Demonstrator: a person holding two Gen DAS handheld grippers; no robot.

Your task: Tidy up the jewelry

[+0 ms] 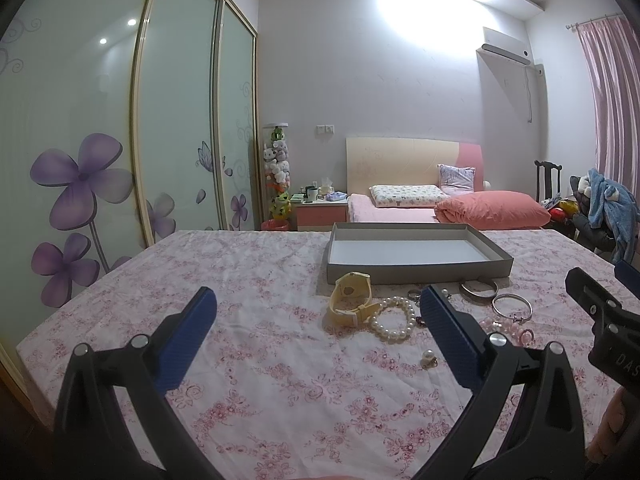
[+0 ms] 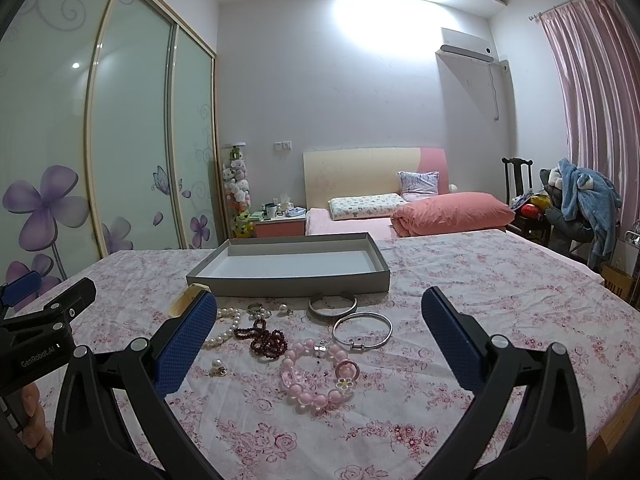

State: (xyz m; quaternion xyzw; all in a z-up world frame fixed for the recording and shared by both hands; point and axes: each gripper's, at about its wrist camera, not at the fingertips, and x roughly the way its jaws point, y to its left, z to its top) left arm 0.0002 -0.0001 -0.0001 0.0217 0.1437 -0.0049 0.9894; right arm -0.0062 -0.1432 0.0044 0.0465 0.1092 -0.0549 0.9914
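Nothing is sorted yet: the grey tray (image 2: 376,276) sits empty, the bracelets (image 2: 316,372) lie loose on the floral tablecloth (image 2: 480,280), and both the left gripper (image 1: 318,312) and right gripper (image 2: 320,312) are spread wide and hold nothing.

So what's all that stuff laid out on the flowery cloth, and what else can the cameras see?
Tray: one, grey, shallow and open, nothing in it, far middle of the cloth.
Watch: one, yellow strap, in front of the tray's left end.
Pearl bracelet: one, white, right beside the watch.
Dark red bead bracelet: one, right of the pearls.
Pink bead bracelet: one, with a flower charm, nearest the camera.
Silver bangles: two, just before the tray.
Pearl earring: one, loose, near side.
Bed: one, pink, behind the table.
Left gripper: blue pads, open, holding nothing.
Right gripper: blue pads, open, holding nothing.
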